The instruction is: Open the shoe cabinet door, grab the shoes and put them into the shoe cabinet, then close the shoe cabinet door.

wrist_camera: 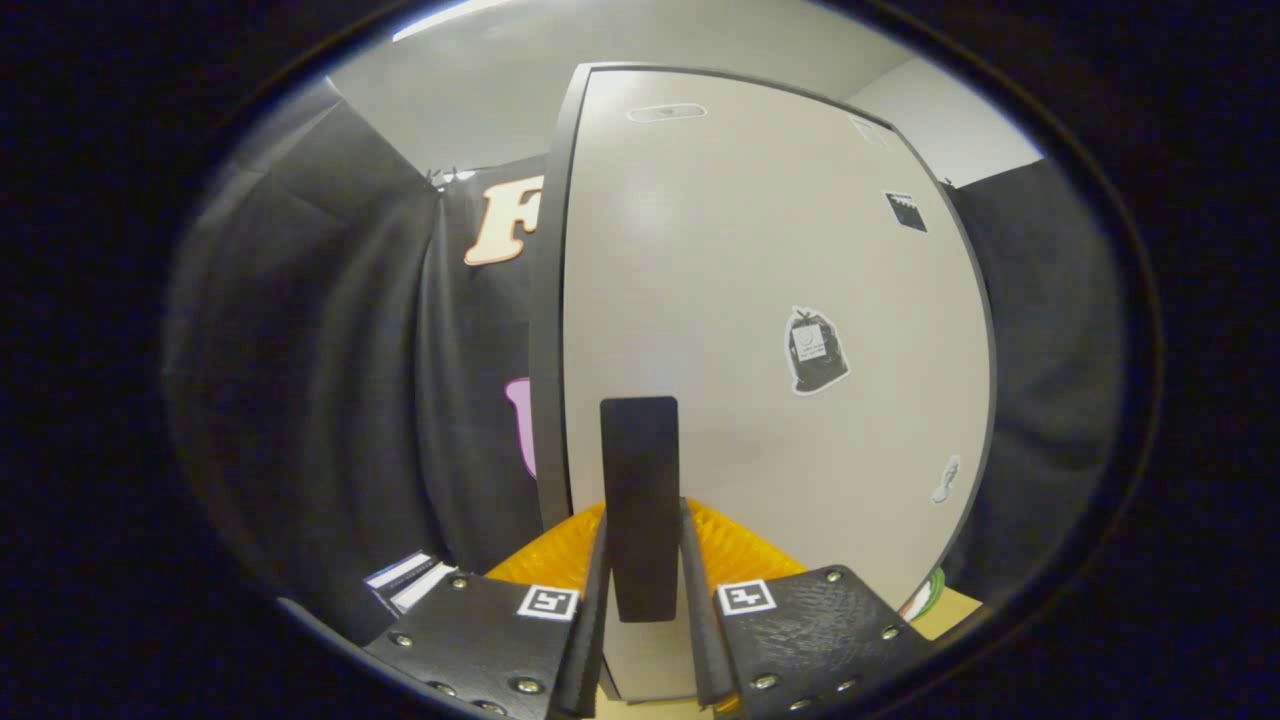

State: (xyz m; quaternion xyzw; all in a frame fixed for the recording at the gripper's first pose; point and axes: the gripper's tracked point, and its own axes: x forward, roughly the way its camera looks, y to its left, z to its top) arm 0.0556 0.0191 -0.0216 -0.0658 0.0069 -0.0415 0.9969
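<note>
Right, the gripper [643,545] has its fingers closed on the dark handle [640,500] of the shoe cabinet door [760,300], handle squarely between them; best to pull steadily along the hinge arc, keeping the squeeze firm. Shoes aren't visible, and which edge carries the hinges is hard to judge

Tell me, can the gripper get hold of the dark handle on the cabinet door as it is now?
Probably yes. The handle already sits between the gripper fingers, which flank it closely on the cabinet door; nothing lies between them.
</note>
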